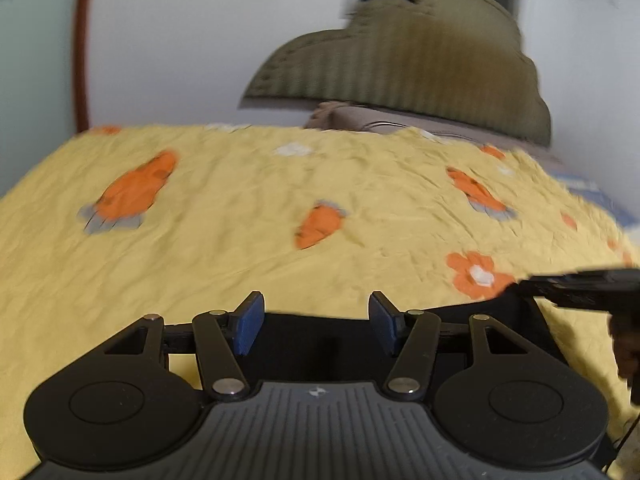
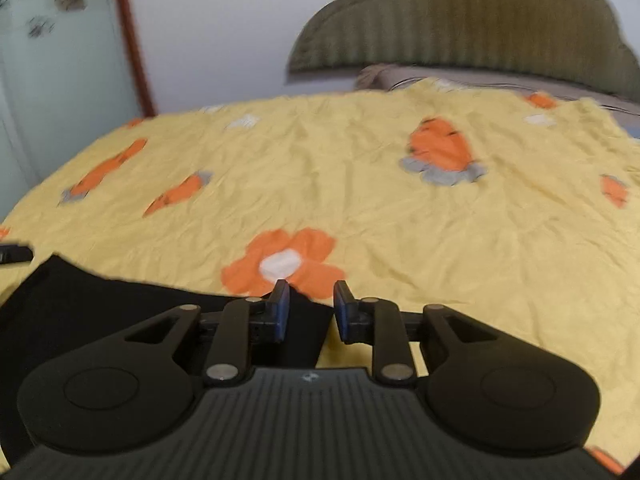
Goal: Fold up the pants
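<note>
Black pants (image 2: 100, 312) mostly hidden; left gripper (image 1: 316, 322) jaws wide, right gripper (image 2: 308, 310) narrow, both empty.

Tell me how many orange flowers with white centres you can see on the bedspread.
1: the orange flower lies just beyond the black pants, near the yellow bedspread's front. Others may be hidden or out of frame.

The left gripper (image 1: 316, 322) is matte black: two round housings, a ribbed grey centre plate with a small white logo, angled link arms with silver pivot pins, and fingers tipped with blue pads (image 1: 250, 322). The right gripper (image 2: 308, 312) has the same build, with blue pads (image 2: 281, 308), silver pins and a ribbed plate.
</note>
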The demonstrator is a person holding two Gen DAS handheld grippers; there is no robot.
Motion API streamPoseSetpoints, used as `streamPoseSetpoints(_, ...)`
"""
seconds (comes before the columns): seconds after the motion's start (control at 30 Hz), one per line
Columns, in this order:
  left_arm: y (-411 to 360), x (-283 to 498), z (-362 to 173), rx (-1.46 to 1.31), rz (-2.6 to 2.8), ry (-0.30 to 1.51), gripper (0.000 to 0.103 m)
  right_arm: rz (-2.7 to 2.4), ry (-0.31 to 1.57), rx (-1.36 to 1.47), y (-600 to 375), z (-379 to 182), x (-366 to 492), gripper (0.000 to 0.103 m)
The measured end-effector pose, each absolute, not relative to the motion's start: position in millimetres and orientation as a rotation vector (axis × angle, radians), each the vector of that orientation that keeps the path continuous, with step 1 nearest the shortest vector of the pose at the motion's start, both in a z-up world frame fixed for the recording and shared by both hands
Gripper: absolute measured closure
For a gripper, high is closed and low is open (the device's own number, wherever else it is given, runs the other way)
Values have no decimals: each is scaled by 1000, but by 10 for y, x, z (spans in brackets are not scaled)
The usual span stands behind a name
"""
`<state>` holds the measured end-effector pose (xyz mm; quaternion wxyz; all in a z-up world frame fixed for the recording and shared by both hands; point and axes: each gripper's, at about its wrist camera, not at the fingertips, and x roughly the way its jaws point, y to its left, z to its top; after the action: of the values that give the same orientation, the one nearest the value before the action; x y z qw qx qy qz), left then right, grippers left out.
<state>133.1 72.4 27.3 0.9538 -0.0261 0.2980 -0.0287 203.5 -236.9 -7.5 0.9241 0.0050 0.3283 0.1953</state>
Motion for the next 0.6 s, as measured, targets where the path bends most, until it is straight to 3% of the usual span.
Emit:
streamPoseSetpoints(0.13,611,1544,-74,50,16,702,46,328,702,-83,-2165,-291,2236,81)
streamPoseSetpoints(0.23,704,1363,-59,30,21,653,46,289,687,-67,-2182,-322,2215,75)
streamPoseSetpoints(0.43,833,1150,-111,15,15,659,43,457,610,-6,-2422,56,1356,73)
streamPoseSetpoints(0.6,924,962,-61,-32,19,633,40,622,706,-246,-2200,-196,578,70)
